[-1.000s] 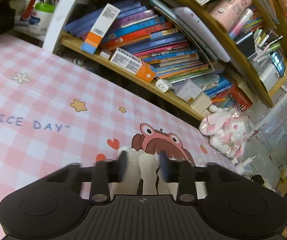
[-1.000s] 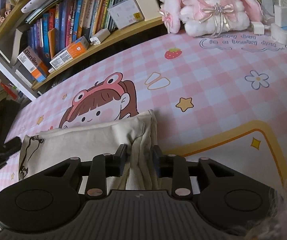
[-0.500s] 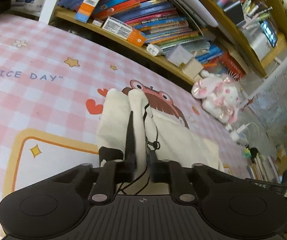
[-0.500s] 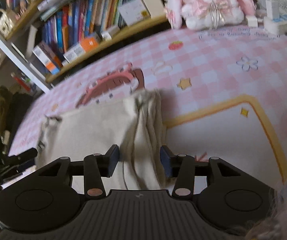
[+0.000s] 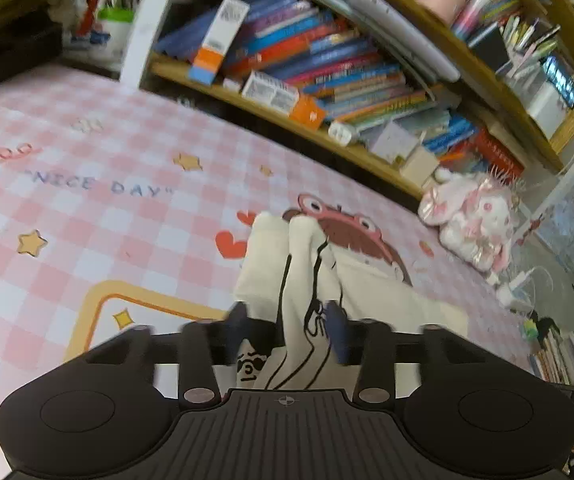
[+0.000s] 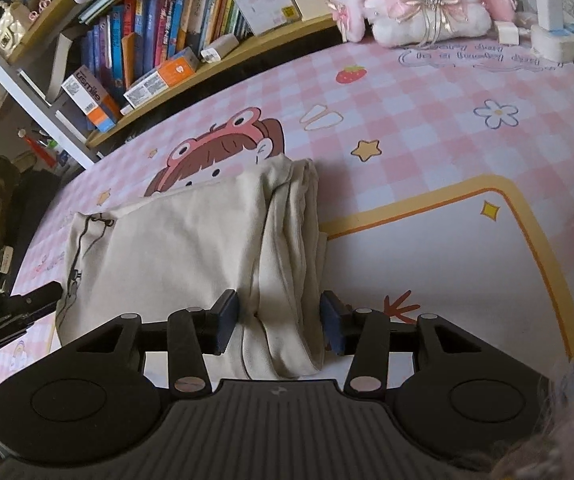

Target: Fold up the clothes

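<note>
Now, per gripper:
left gripper: jaws opening after a brief clamp half a second back, shirt edge between them, pads clear of it
right gripper: released, astride shirt's bunched fold, not pressing
shirt: folded on mat
task: fold set, both letting go

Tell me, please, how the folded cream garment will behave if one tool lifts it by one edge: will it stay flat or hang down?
The cream garment would probably sag and unfold, since its bunched edge shows soft, loose layers. It looks light, being thin cloth. It may slide easily on the smooth pink checked mat, because nothing pins it: the right tool is open around the fold.
</note>
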